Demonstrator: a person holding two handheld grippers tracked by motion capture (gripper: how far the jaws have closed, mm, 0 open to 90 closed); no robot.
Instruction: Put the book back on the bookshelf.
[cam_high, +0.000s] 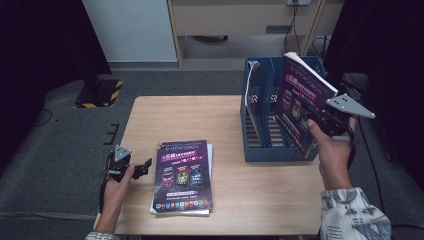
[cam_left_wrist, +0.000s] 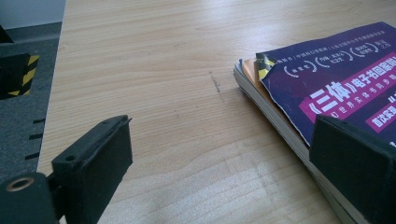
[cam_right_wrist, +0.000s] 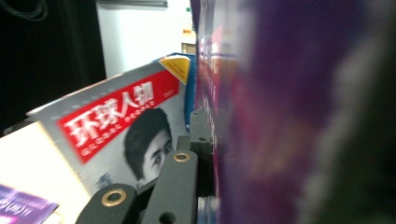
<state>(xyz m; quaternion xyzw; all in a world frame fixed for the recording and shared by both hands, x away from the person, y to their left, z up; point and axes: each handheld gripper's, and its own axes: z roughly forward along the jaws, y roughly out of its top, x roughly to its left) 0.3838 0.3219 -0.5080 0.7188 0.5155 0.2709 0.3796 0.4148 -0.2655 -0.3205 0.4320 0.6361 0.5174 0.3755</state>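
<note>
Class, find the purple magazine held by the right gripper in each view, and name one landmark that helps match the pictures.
High view: purple magazine upright at right, over the blue file rack, clamped by the right gripper.
Left gripper view: not in it.
Right gripper view: blurred purple cover at right.
Shared landmark: blue file rack.

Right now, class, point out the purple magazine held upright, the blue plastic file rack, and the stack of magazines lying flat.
purple magazine held upright (cam_high: 296, 102), high view, front cover.
blue plastic file rack (cam_high: 270, 153), high view, front wall.
stack of magazines lying flat (cam_high: 182, 175), high view, top cover.
</note>
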